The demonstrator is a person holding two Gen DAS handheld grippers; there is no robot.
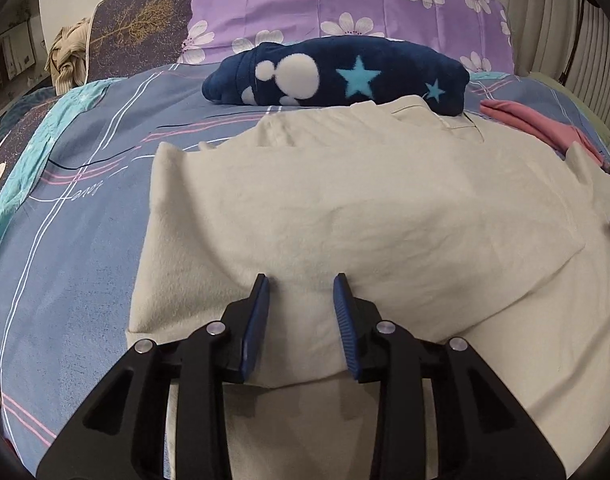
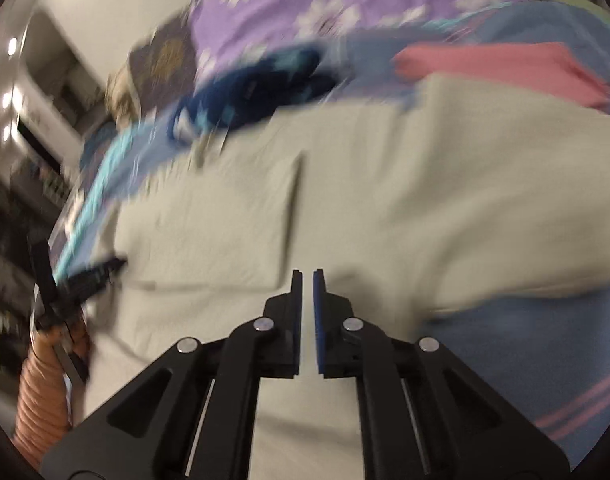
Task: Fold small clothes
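Hovering over cream garment (image 1: 345,216), left tongs (image 1: 301,280) parted (nothing gripped), right tongs (image 2: 307,274) closed, empty.

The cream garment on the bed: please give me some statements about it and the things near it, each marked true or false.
1. The cream garment lies on a blue striped bedsheet. True.
2. The left gripper is fully shut. False: its jaws stand apart over the cream cloth.
3. A navy fleece with stars lies beyond the cream garment. True.
4. The pillow is green. False: it is purple with white flowers.
5. The right gripper has its jaws wide open. False: they are nearly together.
6. A pink garment lies by the cream one. True.
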